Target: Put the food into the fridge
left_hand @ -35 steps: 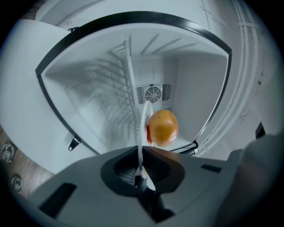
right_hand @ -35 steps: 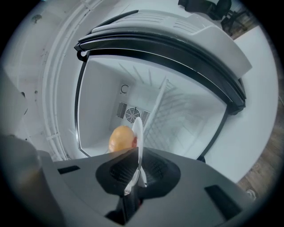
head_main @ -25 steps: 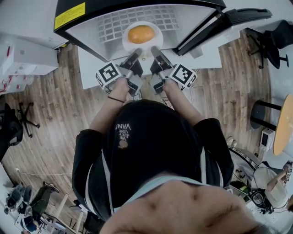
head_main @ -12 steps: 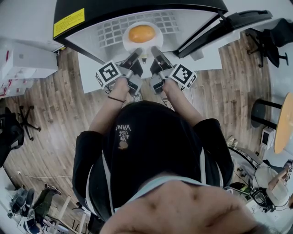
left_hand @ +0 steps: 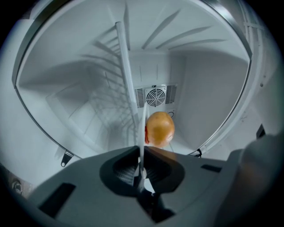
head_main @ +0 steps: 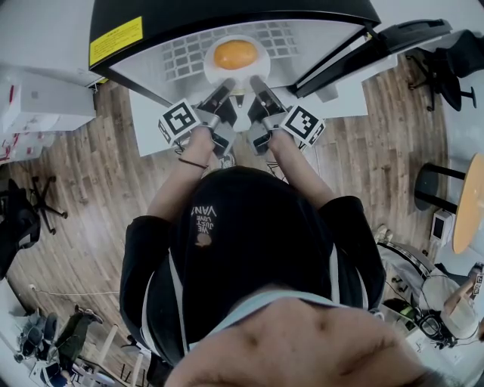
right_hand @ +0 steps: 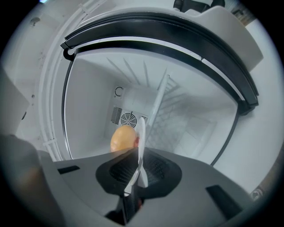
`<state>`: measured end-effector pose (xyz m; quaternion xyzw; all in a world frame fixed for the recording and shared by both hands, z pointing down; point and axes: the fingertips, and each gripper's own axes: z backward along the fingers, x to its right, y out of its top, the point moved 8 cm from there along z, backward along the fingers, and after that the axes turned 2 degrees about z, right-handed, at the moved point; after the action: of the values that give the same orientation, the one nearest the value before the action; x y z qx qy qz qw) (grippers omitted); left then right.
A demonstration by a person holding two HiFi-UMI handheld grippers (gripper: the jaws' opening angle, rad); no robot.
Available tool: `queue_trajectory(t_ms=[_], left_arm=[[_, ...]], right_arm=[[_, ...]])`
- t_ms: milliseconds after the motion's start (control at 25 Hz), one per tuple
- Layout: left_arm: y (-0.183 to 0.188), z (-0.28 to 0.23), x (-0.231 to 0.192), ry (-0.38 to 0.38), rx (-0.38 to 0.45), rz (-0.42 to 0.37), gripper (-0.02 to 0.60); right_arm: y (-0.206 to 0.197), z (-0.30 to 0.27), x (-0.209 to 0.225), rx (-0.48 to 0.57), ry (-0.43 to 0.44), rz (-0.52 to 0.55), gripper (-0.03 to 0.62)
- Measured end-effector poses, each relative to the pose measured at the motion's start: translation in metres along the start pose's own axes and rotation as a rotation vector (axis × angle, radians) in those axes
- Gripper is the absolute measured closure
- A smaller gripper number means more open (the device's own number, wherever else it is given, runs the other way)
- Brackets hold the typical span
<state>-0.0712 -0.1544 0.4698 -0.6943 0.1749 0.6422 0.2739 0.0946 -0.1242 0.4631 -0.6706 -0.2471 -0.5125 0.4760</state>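
The left gripper (head_main: 228, 85) and the right gripper (head_main: 254, 81) each pinch the near rim of a white plate (head_main: 215, 68), their jaws pressed almost together on its thin edge. The plate carries a round orange food (head_main: 235, 54), perhaps a bun. It is held inside the open fridge (head_main: 121, 26), over a wire shelf (head_main: 180, 53); I cannot tell whether it touches the shelf.

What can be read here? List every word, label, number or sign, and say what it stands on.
"VAN", seen upside down, on the person's black shirt; the smaller lines beside it are too small to read.
Yellow label on the fridge top: print too small to read.
Left marker cube and right marker cube: black-and-white square patterns, no letters.
Red print on the white boxes: too blurred to read.
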Motion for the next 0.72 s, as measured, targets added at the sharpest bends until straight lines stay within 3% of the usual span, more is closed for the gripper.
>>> queue_trajectory(t_ms=[200,360,720], left_arm=[[-0.001,-0.003,0.003,-0.023,-0.001,0.003,0.549],[-0.001,-0.005,0.004,-0.046,0.001,0.003,0.549],[-0.002,-0.011,0.010,-0.085,-0.006,0.016,0.549]], right_arm=[[0.004,0.004,0.003,0.003,-0.038,0.024,0.568],[0.006,0.003,0.001,0.013,0.003,0.018,0.562],[0.014,0.004,-0.001,0.025,0.009,0.055,0.553]])
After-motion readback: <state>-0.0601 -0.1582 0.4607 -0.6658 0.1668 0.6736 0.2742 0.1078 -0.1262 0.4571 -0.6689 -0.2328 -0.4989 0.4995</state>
